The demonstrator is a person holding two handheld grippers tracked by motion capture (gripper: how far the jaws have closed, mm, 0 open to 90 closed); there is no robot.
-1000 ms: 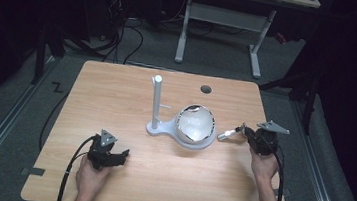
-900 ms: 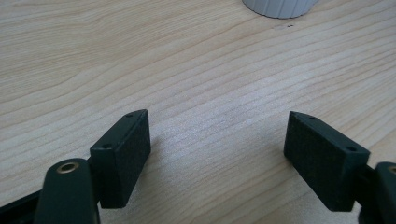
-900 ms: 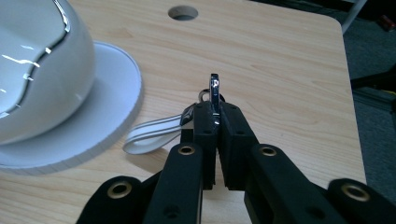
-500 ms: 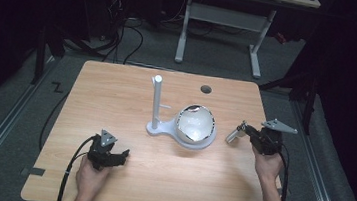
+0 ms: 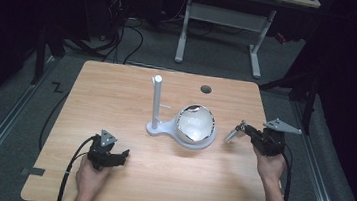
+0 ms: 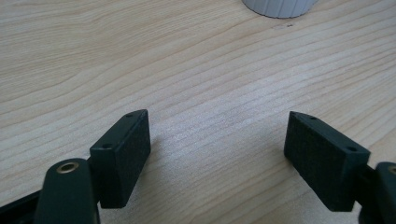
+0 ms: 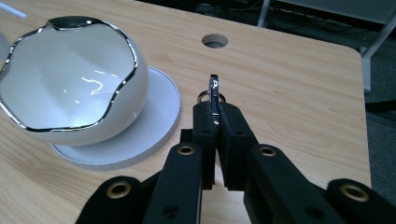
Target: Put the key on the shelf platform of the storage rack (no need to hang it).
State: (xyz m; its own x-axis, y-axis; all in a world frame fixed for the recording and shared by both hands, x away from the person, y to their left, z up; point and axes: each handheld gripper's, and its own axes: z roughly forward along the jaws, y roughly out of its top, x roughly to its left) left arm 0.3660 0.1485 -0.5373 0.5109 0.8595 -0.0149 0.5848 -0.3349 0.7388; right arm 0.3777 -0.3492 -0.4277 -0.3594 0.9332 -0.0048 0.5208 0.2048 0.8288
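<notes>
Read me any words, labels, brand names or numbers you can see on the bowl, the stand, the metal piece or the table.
None: no readable text on the white bowl, the white stand, the metal piece clamped in the right hand-held gripper, or the table.
The black zigzag mark on the floor is a sign-like squiggle, not a legible letter.

The right tool [image 7: 214, 122] hides most of the metal clip [image 7: 214, 93].

Wooden table [image 5: 117, 94] carries a white stand [image 5: 163, 126].
</notes>
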